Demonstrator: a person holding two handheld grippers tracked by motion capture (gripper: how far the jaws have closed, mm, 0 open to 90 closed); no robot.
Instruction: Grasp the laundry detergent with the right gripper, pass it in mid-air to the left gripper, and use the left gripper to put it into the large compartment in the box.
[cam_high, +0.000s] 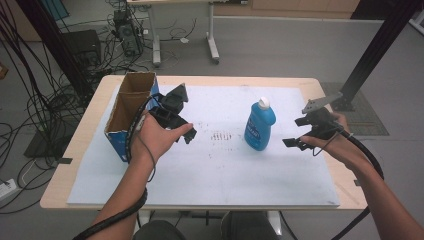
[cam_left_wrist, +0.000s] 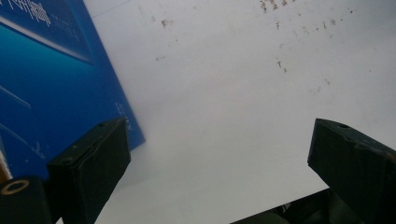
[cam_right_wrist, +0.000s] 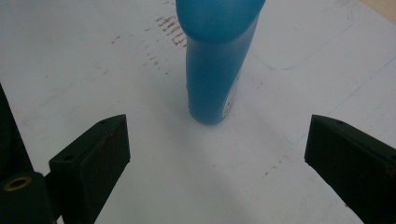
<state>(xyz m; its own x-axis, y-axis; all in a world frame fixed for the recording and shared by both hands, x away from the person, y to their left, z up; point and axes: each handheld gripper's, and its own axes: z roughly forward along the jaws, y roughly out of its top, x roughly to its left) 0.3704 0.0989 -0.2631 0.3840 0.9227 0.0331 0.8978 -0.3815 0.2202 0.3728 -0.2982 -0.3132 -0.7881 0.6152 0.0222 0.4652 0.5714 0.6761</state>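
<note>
While the blue bottle (cam_high: 260, 124) stands upright on the white mat (cam_high: 215, 170), right of the mat's middle and nearer its far edge than its near one, the right gripper (cam_high: 295, 143) hangs just beside it on the right, jaws wide apart and nothing between them. In the right gripper view the bottle's lower body (cam_right_wrist: 211, 84) rises straight ahead, centred between the two black jaws but still beyond their tips, so no pad touches it. The left gripper (cam_high: 186, 134) waits near the mat's left edge, just beside the open cardboard box (cam_high: 131, 112), whose blue side (cam_left_wrist: 51, 88) lies close to the left jaw in the left gripper view; its jaws are also spread and empty.

This looks like the approach before a grasp on the bottle, probably to carry it toward the box, though that goal is a guess. The next move calls for pushing the right gripper forward until the jaws straddle the bottle's body, then closing squarely. The bottle is tall, narrow and curved, so a nudge from one jaw could tip it; a grip low on the body seems safer.
</note>
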